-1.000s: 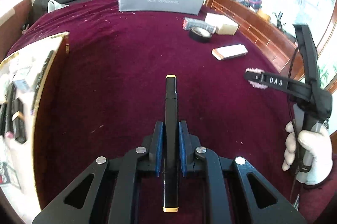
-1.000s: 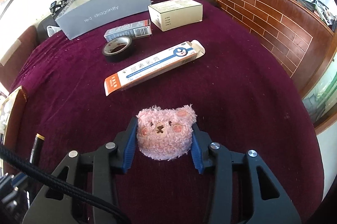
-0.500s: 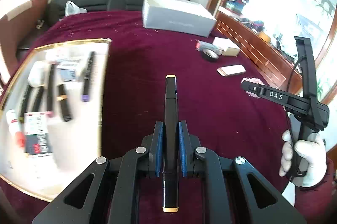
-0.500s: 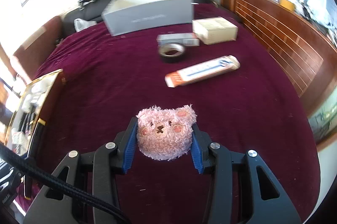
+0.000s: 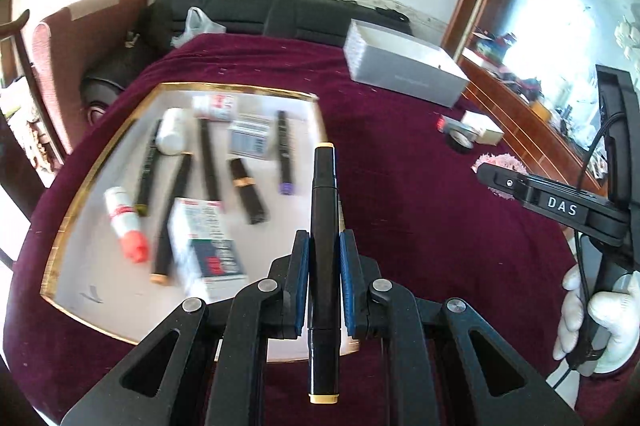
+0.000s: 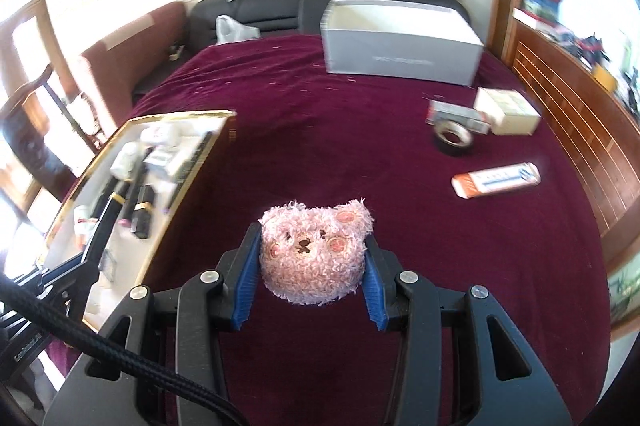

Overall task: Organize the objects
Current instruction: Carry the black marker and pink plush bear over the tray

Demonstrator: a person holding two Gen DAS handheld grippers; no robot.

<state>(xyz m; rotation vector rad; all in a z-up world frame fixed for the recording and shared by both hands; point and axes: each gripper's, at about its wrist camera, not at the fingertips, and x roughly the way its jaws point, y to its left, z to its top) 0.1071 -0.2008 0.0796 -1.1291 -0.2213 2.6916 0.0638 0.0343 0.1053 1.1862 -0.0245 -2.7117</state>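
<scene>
marker (image 5: 324,258): black, tan caps | plush bear (image 6: 314,252): pink | tablecloth (image 6: 440,226): maroon | tray rim (image 5: 236,88): gold

A maroon-clothed table (image 6: 320,153) bears a gold-rimmed tray (image 5: 108,149), grey box (image 6: 400,41), tape roll (image 6: 454,137) and cartons (image 6: 496,179).

Left gripper (image 5: 324,274): black plastic linkage arms with triangular cut-outs, silver round pivot screws, blue ribbed pads (image 5: 347,282). Right gripper (image 6: 308,278): same build, blue ribbed pads, silver screws; black braided cable (image 6: 80,338) alongside. From the left view its side is marked "DAS" in white. Hand (image 5: 596,322): white glove.
</scene>
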